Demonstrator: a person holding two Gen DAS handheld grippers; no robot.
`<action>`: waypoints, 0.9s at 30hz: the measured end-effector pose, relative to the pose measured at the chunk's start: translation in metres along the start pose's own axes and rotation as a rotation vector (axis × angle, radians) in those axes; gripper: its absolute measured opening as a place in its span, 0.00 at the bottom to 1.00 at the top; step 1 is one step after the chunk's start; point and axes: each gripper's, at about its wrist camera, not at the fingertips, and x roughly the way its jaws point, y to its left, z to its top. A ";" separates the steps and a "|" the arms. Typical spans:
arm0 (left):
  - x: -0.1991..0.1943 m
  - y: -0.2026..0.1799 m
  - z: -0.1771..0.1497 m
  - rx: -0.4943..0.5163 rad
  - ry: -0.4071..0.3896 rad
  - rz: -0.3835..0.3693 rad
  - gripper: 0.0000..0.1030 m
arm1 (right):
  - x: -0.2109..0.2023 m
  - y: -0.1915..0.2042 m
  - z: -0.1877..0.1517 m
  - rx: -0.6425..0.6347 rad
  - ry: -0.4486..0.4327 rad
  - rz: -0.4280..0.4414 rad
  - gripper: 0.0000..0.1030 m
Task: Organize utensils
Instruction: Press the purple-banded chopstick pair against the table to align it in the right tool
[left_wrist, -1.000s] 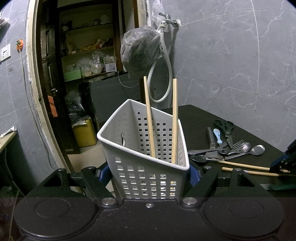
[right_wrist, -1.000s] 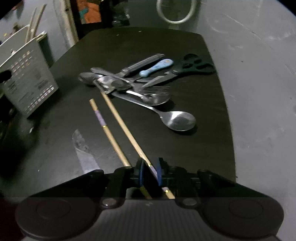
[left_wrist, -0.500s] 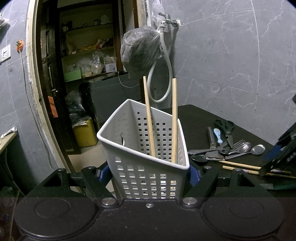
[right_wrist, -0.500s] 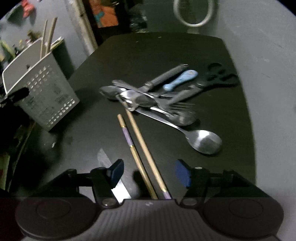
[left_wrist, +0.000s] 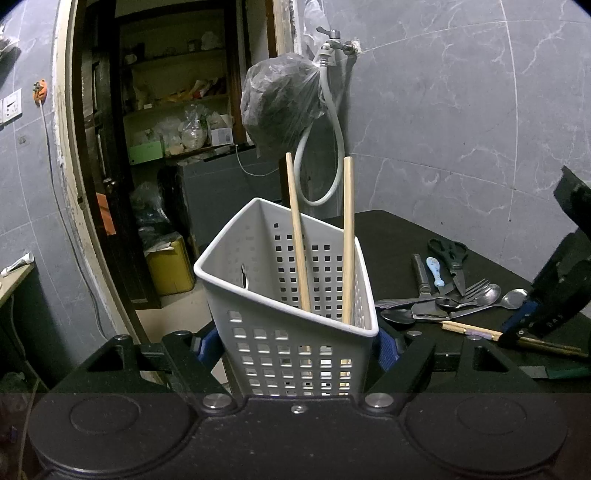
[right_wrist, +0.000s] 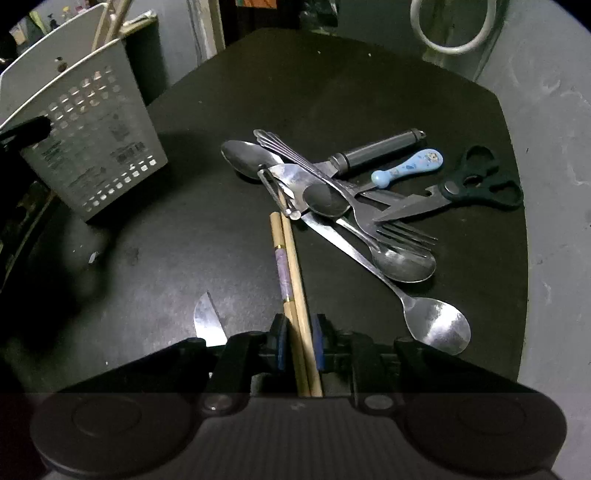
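A white perforated basket (left_wrist: 258, 354) stands at the black table's left edge with my left gripper (left_wrist: 297, 347) shut on its two sides. Two wooden chopsticks (left_wrist: 298, 240) lean upright inside it. In the right wrist view the basket (right_wrist: 92, 147) is at the far left. Two more chopsticks (right_wrist: 293, 266) lie side by side on the table (right_wrist: 332, 92). My right gripper (right_wrist: 298, 343) points steeply down over their near ends, its jaws closing on the pair, blue pads against them. Their far tips reach under a peeler in the utensil pile (right_wrist: 332, 192).
The pile holds spoons, a fork, a grey-handled tool and a blue-handled piece (right_wrist: 406, 170). Black scissors (right_wrist: 476, 184) lie to its right, a large spoon (right_wrist: 436, 325) nearer me, a knife blade (right_wrist: 207, 321) left of my right gripper. A hose and a bag hang on the wall behind.
My right gripper let go of one chopstick, opened wide, shifted along the table and closed around both chopsticks, now lying together. The left gripper and basket stayed still.
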 end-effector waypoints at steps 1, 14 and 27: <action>0.000 0.000 0.000 0.000 0.001 0.000 0.77 | 0.001 0.001 0.002 -0.005 0.004 0.002 0.23; 0.000 0.000 0.000 0.000 0.000 -0.002 0.77 | 0.010 0.010 0.019 -0.042 0.009 -0.003 0.13; 0.000 0.001 0.000 -0.002 0.001 -0.002 0.77 | 0.010 0.016 0.016 -0.110 0.032 0.005 0.14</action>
